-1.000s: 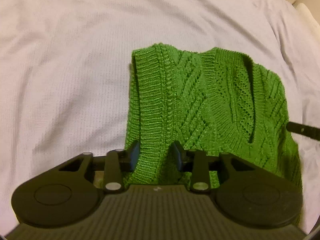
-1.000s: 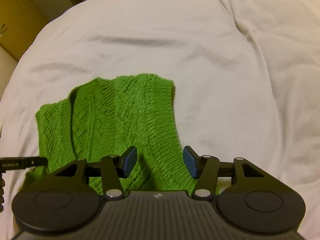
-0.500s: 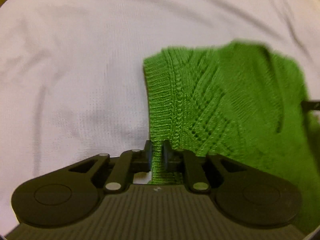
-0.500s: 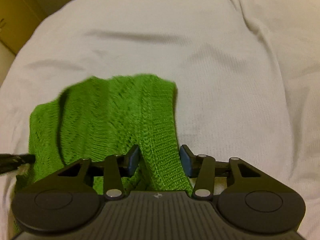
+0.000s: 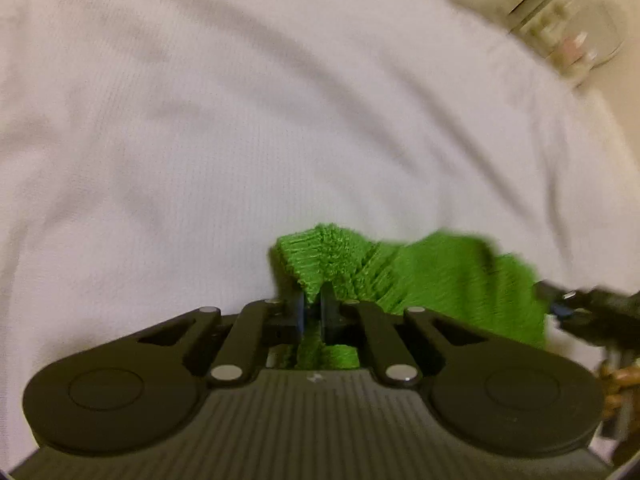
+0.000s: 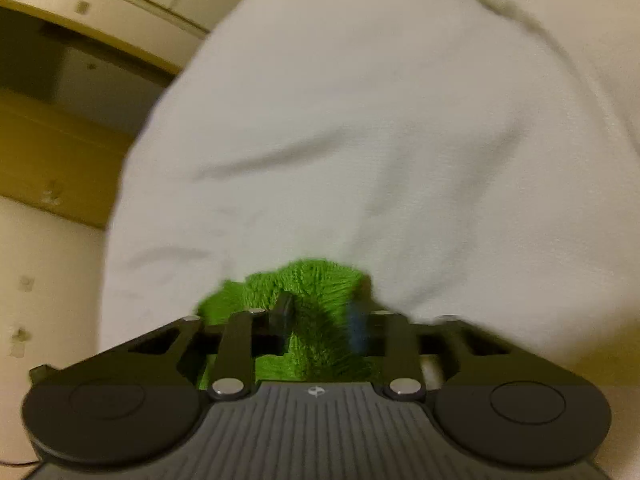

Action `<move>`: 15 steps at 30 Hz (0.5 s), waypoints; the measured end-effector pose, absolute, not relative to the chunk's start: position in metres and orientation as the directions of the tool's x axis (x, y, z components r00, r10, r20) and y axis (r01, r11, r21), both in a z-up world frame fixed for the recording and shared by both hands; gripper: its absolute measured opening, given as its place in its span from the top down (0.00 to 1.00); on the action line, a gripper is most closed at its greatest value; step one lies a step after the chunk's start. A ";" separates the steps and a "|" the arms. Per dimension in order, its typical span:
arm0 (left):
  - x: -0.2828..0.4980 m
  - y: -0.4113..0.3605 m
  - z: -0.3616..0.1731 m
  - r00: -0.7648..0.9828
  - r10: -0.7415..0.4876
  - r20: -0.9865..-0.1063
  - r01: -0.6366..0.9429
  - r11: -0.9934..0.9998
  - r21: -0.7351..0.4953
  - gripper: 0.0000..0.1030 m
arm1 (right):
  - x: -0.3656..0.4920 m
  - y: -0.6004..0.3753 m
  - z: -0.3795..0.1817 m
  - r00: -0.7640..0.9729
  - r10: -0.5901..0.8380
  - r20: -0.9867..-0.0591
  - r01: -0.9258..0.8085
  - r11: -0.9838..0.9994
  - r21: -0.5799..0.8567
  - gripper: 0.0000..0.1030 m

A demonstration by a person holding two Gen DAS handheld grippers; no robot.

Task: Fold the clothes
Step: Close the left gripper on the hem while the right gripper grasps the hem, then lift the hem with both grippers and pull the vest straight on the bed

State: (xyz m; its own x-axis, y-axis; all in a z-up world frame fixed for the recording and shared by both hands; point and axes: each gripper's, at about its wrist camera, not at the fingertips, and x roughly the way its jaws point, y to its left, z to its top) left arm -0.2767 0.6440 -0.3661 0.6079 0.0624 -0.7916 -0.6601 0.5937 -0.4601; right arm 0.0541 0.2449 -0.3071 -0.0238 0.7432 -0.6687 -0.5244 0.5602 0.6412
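Your left gripper (image 5: pixel 311 312) had its jaws pressed almost together, pinching a ribbed edge of the green knit sweater (image 5: pixel 432 276). The sweater hung bunched from this grip, above the white bed sheet (image 5: pixel 240 140), toward its near edge. It stretched rightward to your right gripper (image 6: pixel 320 316), whose jaws stood wider but squeezed a thick fold of the same sweater (image 6: pixel 316 280). Both views were blurred.

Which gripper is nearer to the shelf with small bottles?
Left. The left gripper, shut on the green sweater, has the shelf ahead to its right; the right gripper view does not show it.
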 end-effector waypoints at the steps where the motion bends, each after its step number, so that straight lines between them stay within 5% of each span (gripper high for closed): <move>1: -0.279 0.642 -0.359 0.640 0.057 -0.767 -0.634 0.604 -0.483 0.96 | 0.053 0.245 -0.304 -0.031 0.770 -0.638 -0.533 0.527 0.662 0.93; 6: -0.284 0.635 -0.331 0.755 0.041 -0.655 -0.506 0.672 -0.541 0.96 | 0.037 0.234 -0.272 0.107 0.799 -0.591 -0.605 0.524 0.599 0.94; 10: -0.276 0.635 -0.332 0.716 0.084 -0.693 -0.538 0.698 -0.472 0.95 | 0.024 0.224 -0.244 0.235 0.802 -0.549 -0.656 0.548 0.520 0.94; 15: -0.273 0.618 -0.326 0.631 0.169 -0.757 -0.601 0.724 -0.340 0.87 | 0.055 0.255 -0.299 0.222 0.574 -0.788 -0.562 0.736 0.378 0.87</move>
